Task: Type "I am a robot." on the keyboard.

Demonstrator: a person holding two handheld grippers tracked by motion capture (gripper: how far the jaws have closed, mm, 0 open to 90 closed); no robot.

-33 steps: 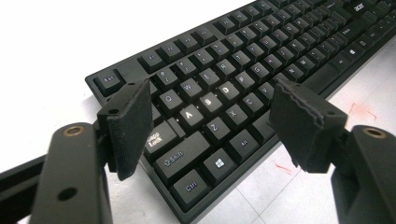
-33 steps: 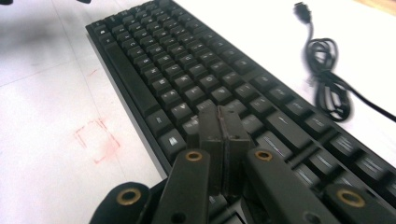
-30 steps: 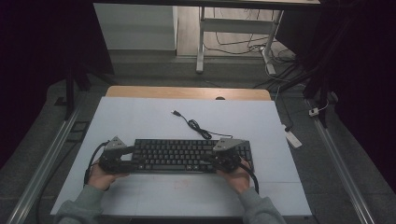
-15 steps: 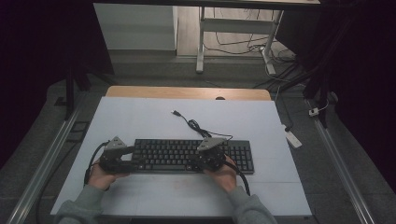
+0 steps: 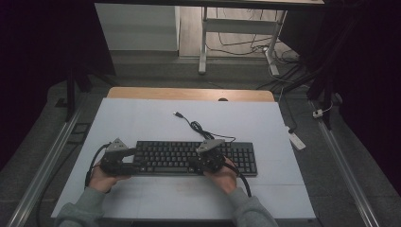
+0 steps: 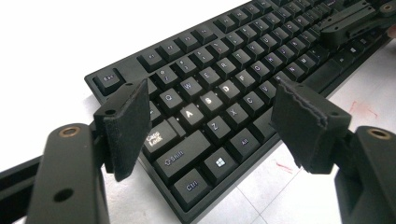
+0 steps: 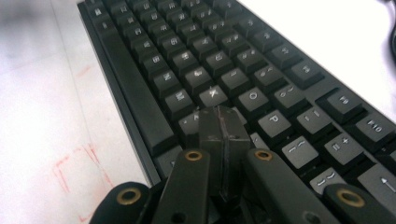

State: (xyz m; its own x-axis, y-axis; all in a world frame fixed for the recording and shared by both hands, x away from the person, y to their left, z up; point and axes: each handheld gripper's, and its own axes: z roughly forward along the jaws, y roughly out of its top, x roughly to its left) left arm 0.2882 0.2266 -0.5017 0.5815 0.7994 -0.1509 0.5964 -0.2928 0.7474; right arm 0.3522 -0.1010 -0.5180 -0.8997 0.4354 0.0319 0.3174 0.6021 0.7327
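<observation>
While right claw is closed empty over keyboard, left claw wide open, straddling its end.

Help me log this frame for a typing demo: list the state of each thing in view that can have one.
left gripper: open, jaws spread above the keyboard's left end, nothing between the pads.
right gripper: shut, tip down on the keys near the L and P keys, holding nothing.
keyboard: flat on the table, keys up.
keyboard cable: loose on the table, plug end free, not plugged in.
table: white top, faint red marks near the keyboard.
</observation>
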